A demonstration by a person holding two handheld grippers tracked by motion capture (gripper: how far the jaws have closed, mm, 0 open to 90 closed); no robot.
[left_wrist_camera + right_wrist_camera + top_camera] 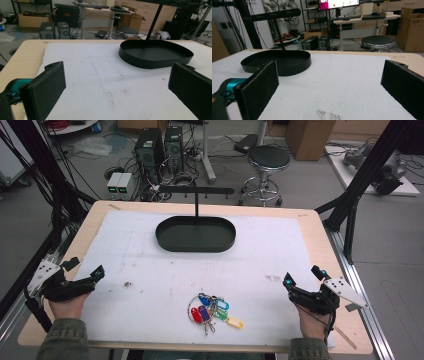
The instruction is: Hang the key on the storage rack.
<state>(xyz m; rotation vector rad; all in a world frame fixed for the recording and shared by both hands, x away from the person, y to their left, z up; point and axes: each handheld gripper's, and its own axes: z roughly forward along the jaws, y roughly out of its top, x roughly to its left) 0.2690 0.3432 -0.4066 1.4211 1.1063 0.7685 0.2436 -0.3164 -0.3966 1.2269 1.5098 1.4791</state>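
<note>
white mat [150, 270], empty black tray [195, 234]

We can read no text, label, brand or number anywhere; the wall lettering stays too blurred.

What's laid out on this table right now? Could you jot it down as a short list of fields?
surface: white mat on a wooden table
near edge: bunch of keys with coloured plastic tags
far side: black oval metal tray with an upright hanger post
left gripper: jaws open, holding nothing
right gripper: jaws open, holding nothing
keys: untouched, between both grippers
</note>
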